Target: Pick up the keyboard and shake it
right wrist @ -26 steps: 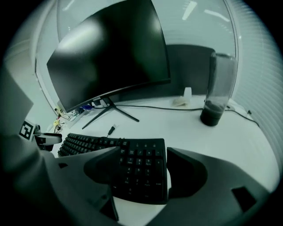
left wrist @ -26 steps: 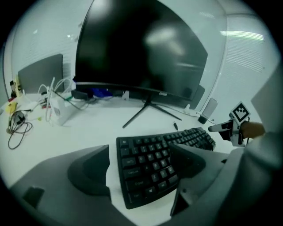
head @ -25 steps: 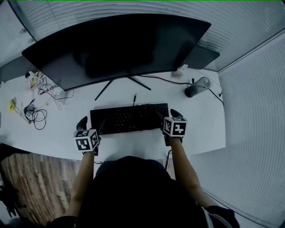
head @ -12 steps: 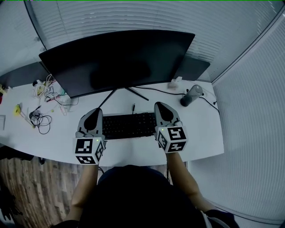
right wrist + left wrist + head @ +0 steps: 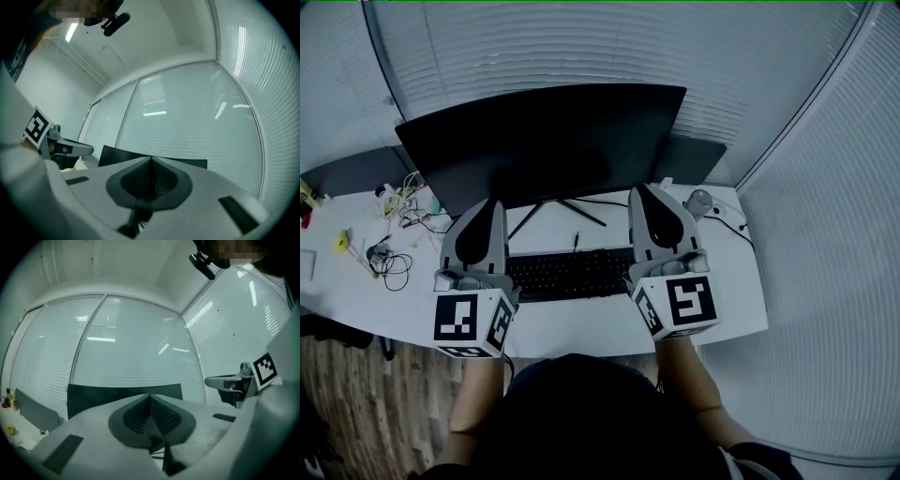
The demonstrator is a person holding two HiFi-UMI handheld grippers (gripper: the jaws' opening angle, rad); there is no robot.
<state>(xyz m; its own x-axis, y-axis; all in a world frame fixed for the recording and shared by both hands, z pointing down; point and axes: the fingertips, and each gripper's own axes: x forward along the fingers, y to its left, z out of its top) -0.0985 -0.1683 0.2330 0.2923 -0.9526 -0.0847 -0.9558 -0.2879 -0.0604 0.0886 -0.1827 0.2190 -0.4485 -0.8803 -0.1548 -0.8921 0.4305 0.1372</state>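
Note:
The black keyboard [image 5: 572,274] lies across the white desk [image 5: 581,323] in front of the person; both its ends are hidden behind the grippers. My left gripper [image 5: 489,202] is raised over the left end and points up and forward, jaws pressed together. My right gripper [image 5: 639,189] stands the same way over the right end. In the left gripper view the left gripper [image 5: 150,397] has its ribbed pads meeting with nothing between them, and the right gripper [image 5: 151,160] looks the same in its own view. Whether either touches the keyboard is hidden.
A wide dark monitor [image 5: 544,141] on a thin-legged stand sits behind the keyboard. A dark cylindrical cup [image 5: 700,202] stands at the back right, and cables with small items [image 5: 389,258] lie at the left. Blinds cover the windows; wooden floor shows below the desk edge.
Both grippers went from open and low at the keyboard's ends to shut, and have risen towards the camera with jaws tilted up. The head view has swung upward.

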